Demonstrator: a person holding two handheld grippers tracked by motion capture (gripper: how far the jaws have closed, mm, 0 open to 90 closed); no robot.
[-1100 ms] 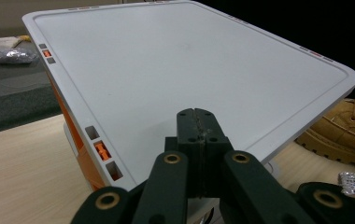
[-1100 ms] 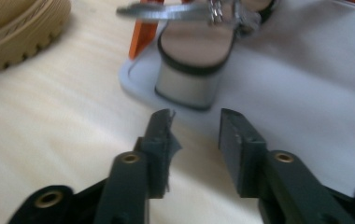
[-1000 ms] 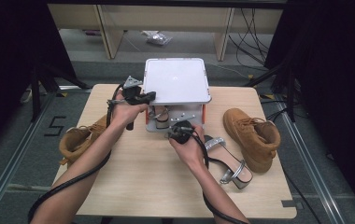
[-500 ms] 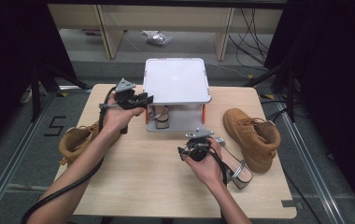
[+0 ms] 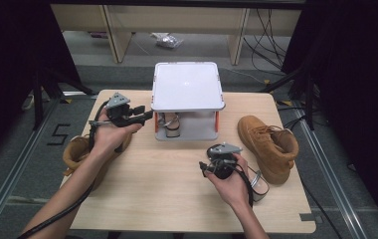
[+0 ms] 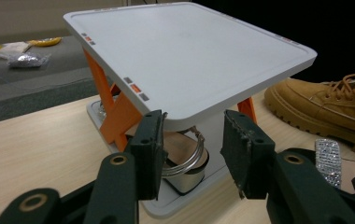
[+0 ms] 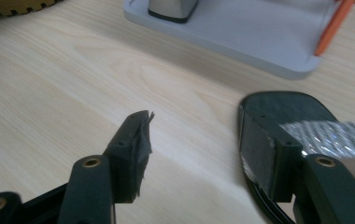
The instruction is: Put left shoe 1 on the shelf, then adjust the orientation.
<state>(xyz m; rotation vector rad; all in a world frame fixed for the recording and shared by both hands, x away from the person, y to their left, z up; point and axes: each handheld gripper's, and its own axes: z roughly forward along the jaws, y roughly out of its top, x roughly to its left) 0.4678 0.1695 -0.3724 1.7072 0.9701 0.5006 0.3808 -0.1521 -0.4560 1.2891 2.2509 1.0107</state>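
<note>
Two-tier rack (image 5: 187,85) at twelve o'clock on the table (image 5: 167,189), white top shelf bare, orange legs between the tiers. One sandal (image 5: 171,124) already parked on the lower shelf, heel outward, seemingly stowed there to keep the pair together. Second sandal (image 5: 254,180) flat on the table at four o'clock, just beside the right gripper (image 5: 212,167), sole and glittery strap close by the right-hand jaw in the right gripper view. One boot (image 5: 269,144) at three o'clock, another boot (image 5: 80,152) at nine, partly under the left forearm.

Left gripper (image 5: 144,115) held level at ten o'clock, aimed at the rack's near corner; jaws spread, nothing between them, framing the stowed sandal (image 6: 182,161) in its own view, likely positioned to steady or adjust it. Right gripper low over bare wood, jaws wide apart and empty, turned toward the loose sandal (image 7: 306,135). Probably readied for picking it up and shelving it beside its mate.
</note>
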